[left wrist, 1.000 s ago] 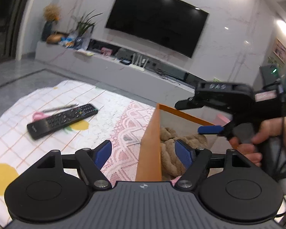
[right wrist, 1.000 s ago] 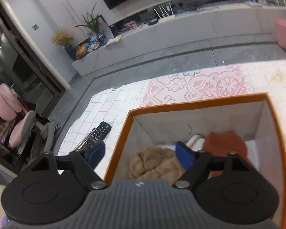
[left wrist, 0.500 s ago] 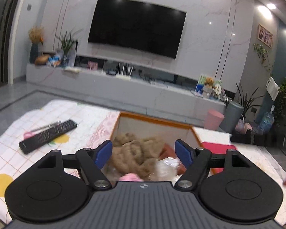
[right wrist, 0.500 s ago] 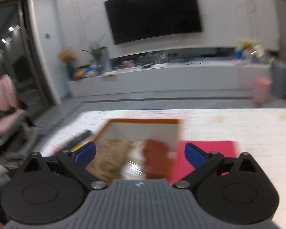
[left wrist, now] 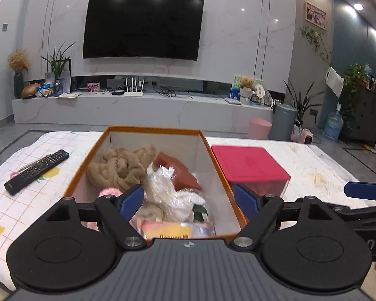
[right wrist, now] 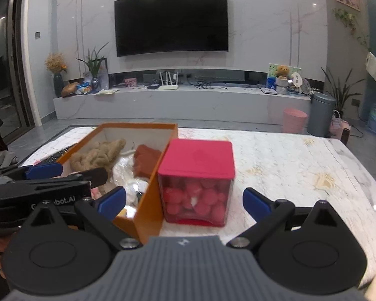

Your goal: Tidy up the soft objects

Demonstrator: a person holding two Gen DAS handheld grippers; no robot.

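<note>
An orange box (left wrist: 153,131) with white inner walls stands on the table and holds soft things: a tan knitted bundle (left wrist: 122,166), a rust-red cloth (left wrist: 180,170), a white item in clear plastic (left wrist: 168,190) and a pink fluffy piece (left wrist: 107,191). The box also shows in the right wrist view (right wrist: 148,213). A red-lidded clear box (right wrist: 196,183) with pink pompoms stands right of it. My left gripper (left wrist: 189,200) is open and empty at the box's near end. My right gripper (right wrist: 184,202) is open and empty before the red box.
A black remote (left wrist: 36,171) and a pen lie left of the orange box on the checked cloth (left wrist: 17,200). The marble table (right wrist: 300,170) stretches to the right. Beyond it are a TV wall, a low console, a pink bin (left wrist: 259,129) and a grey bin.
Both grippers have pulled back and levelled out from close over the orange box. The right gripper swung right to face the red box. Both stay open and empty.
</note>
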